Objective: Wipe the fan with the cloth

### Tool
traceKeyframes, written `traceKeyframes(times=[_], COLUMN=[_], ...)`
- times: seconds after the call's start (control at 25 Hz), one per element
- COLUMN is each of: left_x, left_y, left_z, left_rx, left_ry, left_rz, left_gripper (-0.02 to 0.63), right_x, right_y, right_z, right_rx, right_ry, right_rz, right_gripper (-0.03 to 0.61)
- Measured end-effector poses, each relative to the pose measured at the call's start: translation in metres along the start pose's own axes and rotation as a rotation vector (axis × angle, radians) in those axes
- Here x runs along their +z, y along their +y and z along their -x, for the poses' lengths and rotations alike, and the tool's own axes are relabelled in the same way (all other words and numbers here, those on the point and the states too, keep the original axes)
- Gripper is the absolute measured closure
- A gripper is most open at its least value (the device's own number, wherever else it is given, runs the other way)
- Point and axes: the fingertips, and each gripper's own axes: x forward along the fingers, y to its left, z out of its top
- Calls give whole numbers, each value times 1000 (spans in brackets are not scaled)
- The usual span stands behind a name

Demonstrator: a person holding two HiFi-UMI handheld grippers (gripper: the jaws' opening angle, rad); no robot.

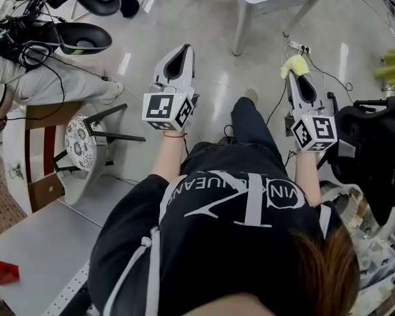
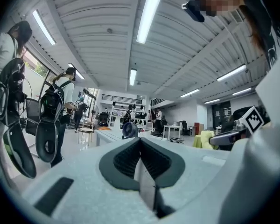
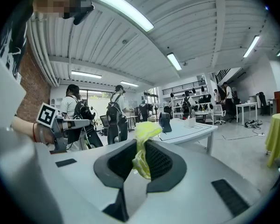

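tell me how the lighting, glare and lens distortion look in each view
Head view: even light and sharp, with pale glare streaks on the glossy floor. Left gripper view: strong fisheye bend, dark corners, and the ceiling tube light is blown out white. Right gripper view: same bend and dark corners; the yellow cloth shows bright and clear.

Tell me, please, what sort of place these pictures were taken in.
Probably a large open-plan lab or workshop: long strip lights on a ribbed ceiling, white work tables on a polished floor, several people wearing backpacks, and shelving at the back.
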Motion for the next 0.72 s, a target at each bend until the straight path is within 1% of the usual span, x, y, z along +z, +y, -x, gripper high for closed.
traceKeyframes(times=[0.16,0.28,0.52,0.72], left_x=[-5,-9,-10,-4], left_y=[10,14,2,-1], left_z=[-34,-69,-161,-217], left_rx=[18,25,16,26], left_ry=[23,44,50,47], left_rz=[5,11,20,17], left_gripper=[609,609,609,609], right_x=[2,8,14,28], right_y=[-24,-46,-95,-127], right_z=[-34,-64,-124,-170], right_rx=[12,31,120,187], right_ry=[10,11,44,53], right_rz=[-8,-13,11,33], right_gripper=[520,520,518,517])
